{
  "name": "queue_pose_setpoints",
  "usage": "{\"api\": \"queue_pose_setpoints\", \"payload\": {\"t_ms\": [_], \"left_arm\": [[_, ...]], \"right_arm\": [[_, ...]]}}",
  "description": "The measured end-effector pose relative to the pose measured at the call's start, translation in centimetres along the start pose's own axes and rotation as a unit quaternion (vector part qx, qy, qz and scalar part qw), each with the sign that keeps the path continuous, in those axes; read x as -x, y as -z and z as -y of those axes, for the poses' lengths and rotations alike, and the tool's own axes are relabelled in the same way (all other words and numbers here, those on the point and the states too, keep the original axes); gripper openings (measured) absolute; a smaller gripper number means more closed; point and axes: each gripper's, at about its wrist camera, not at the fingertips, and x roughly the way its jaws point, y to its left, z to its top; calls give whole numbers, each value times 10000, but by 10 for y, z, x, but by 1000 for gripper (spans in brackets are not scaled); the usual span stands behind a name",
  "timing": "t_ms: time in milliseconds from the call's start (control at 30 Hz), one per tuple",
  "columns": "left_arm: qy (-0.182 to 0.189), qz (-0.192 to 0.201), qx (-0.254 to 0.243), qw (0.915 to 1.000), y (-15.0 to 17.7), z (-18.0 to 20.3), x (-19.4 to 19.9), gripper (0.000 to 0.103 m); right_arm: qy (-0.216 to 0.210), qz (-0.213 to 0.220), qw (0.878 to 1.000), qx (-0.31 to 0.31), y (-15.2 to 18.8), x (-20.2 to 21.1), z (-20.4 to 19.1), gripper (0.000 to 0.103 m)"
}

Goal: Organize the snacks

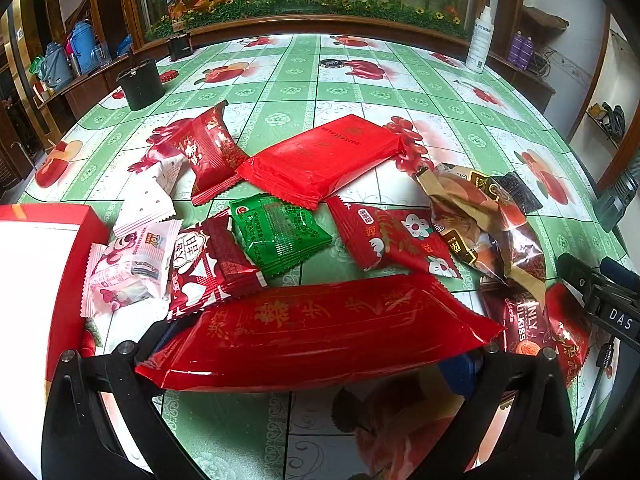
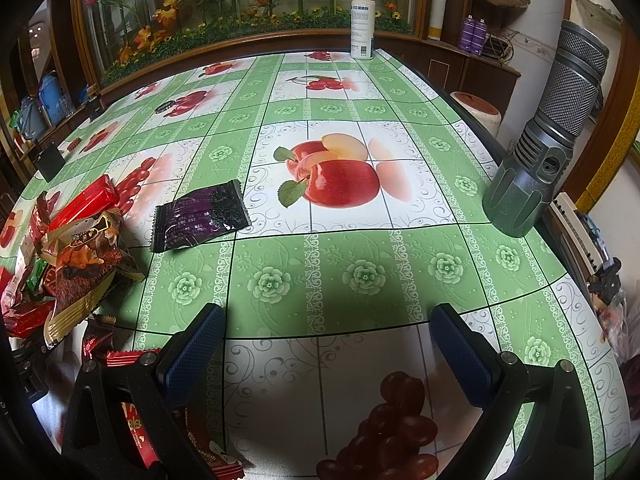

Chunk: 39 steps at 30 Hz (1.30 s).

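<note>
Left wrist view: the left gripper (image 1: 316, 354) grasps a long, glossy red foil snack packet with gold characters (image 1: 320, 328), carrying it crosswise between its black fingers, raised above the table (image 1: 280, 120) with its green-and-white fruit-print cloth. The crosswise hold likely keeps the limp wrapper level for a move toward the red-walled, white-bottomed box (image 1: 76, 248) at the left edge, the probable sorting place. The packet is flat, crinkled and shiny, its sealed ends jutting past both fingers. Beyond it lies the unsorted heap: a second flat red packet (image 1: 324, 156), a green foil sachet (image 1: 280, 232), a pink-and-white cartoon-print wrapper (image 1: 128, 268), a dark red packet with a white label (image 1: 212, 264), a red packet with white flowers (image 1: 396, 240) and a brown-and-gold crumpled bag (image 1: 480, 220). A black cylindrical pot (image 1: 140, 84) and a white spray bottle (image 1: 478, 40) stand well apart, at the far side.

Right wrist view: the right gripper (image 2: 326, 344) hovers released, its blue-padded fingers (image 2: 196, 348) spread wide over bare cloth, holding nothing, apparently waiting its turn. A single dark purple foil sachet (image 2: 202, 216) lies apart from the heap, beside the printed apple, perhaps the start of a separate group. A grey knurled flashlight (image 2: 548, 140) stands at the table's right edge, clear of the work.
</note>
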Motion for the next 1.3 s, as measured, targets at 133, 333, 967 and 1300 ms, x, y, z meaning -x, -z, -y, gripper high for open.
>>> {"api": "queue_pose_setpoints", "payload": {"t_ms": [133,333,967,1300], "left_arm": [[0,1,0,10000,0,0,0,103],[0,-1,0,10000,0,0,0,103],[-2,-2,0,10000,0,0,0,103],[-343,307,-420,9981,24,0,29,103]], "right_arm": [[1,0,10000,1,0,0,0,103],[0,-1,10000,-1,0,0,0,103],[3,-3,10000,-8,2,-5,1,103],[-35,538,9984,-197,4,27,4,103]]}}
